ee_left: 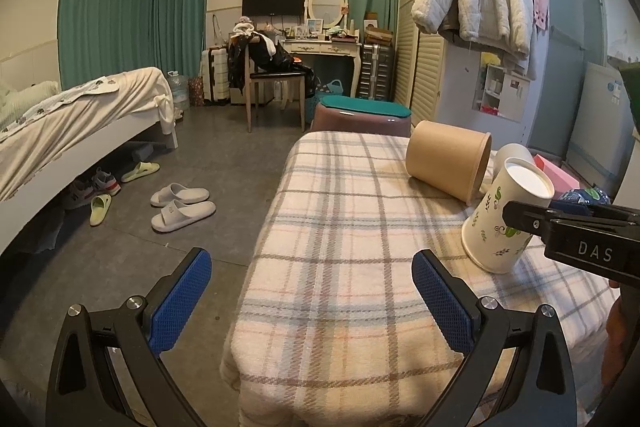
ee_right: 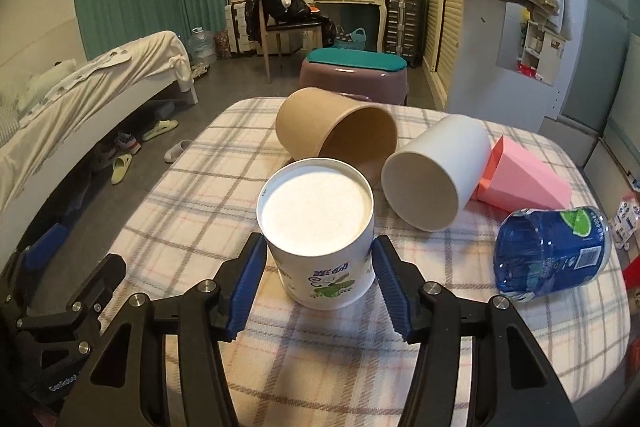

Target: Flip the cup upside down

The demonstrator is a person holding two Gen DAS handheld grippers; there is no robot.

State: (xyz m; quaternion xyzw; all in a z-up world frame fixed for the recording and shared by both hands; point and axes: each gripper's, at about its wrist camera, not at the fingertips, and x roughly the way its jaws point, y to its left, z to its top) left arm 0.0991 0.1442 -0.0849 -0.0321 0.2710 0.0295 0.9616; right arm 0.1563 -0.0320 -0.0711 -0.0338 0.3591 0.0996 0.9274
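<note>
A white paper cup with green leaf print (ee_right: 320,239) sits between the blue pads of my right gripper (ee_right: 318,267), bottom up and tilted, its rim toward the plaid cloth. The pads touch its sides. In the left wrist view the same cup (ee_left: 502,223) leans with its base raised, held by the right gripper (ee_left: 532,223) from the right. My left gripper (ee_left: 312,291) is open and empty over the table's near left edge.
A brown paper tub (ee_right: 336,131), a white cup (ee_right: 432,175), a pink box (ee_right: 520,175) and a blue plastic bottle (ee_right: 552,251) lie on their sides on the plaid-covered table (ee_right: 320,367). A purple stool (ee_right: 352,75) stands behind the table. A bed (ee_left: 60,123) is at the left.
</note>
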